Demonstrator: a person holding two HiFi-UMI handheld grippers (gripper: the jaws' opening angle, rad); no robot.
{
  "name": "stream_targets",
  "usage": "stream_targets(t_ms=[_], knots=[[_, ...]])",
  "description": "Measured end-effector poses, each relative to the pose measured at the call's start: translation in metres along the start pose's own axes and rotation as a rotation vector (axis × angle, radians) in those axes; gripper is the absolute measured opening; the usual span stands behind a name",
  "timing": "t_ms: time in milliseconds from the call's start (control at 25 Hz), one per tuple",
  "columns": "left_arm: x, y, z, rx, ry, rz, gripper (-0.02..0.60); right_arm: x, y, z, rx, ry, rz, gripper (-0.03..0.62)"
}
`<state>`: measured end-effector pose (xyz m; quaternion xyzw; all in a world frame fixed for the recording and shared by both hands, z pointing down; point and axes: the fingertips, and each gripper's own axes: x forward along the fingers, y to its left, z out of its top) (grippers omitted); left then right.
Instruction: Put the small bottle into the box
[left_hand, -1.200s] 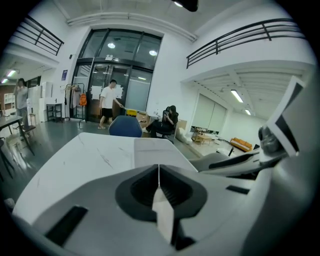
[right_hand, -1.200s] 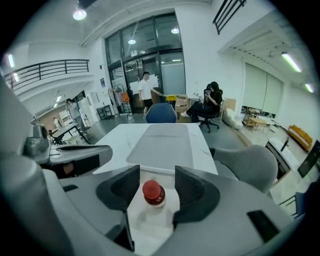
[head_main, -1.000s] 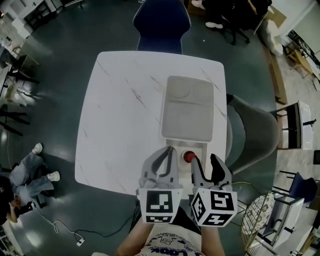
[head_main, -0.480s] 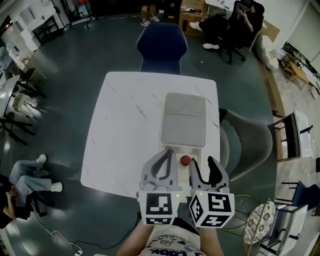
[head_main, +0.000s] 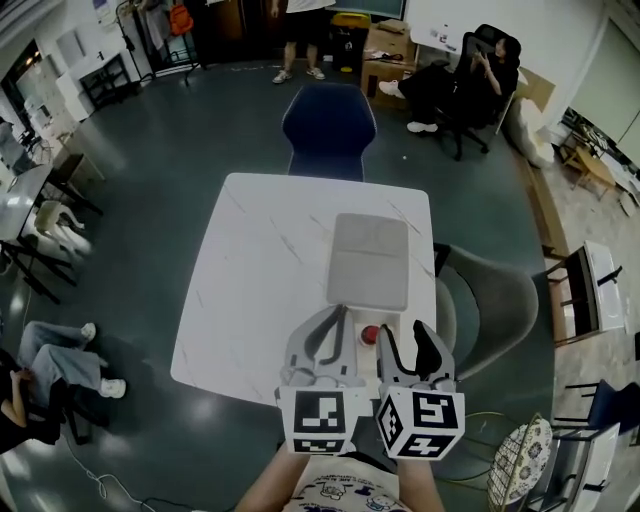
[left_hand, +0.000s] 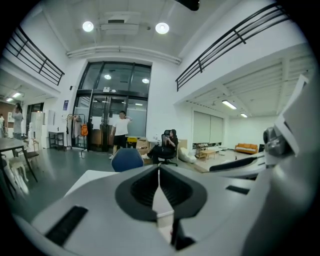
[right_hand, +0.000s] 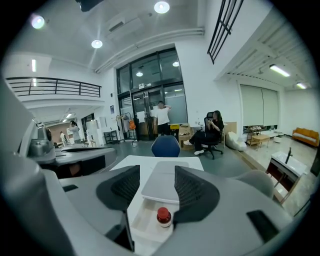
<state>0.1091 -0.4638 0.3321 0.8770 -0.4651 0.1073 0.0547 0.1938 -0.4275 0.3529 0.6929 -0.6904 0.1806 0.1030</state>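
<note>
Head view has pulled back: small bottle (head_main: 370, 334) stands in the box (head_main: 368, 262), left gripper (head_main: 338, 316) jaws pressed together, right gripper (head_main: 402, 335) parted and empty, so placement looks done.

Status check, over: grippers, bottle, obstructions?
Left gripper shut, empty. Right gripper open, empty. Small bottle upright in box, lid covering far part. Nothing blocking.
</note>
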Motion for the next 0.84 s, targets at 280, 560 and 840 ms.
stream_targets(t_ms=[280, 560, 840], knots=[[-0.005, -0.003, 0.009, 0.008, -0.024, 0.002, 0.02, -0.007, 0.005, 0.007, -0.009, -0.019, 0.014, 0.227], [-0.005, -0.008, 0.018, 0.015, -0.043, 0.005, 0.02, -0.01, 0.002, 0.013, -0.017, -0.036, 0.017, 0.227], [-0.007, -0.01, 0.019, 0.021, -0.05, 0.01, 0.02, -0.012, 0.0, 0.014, -0.017, -0.043, 0.019, 0.227]])
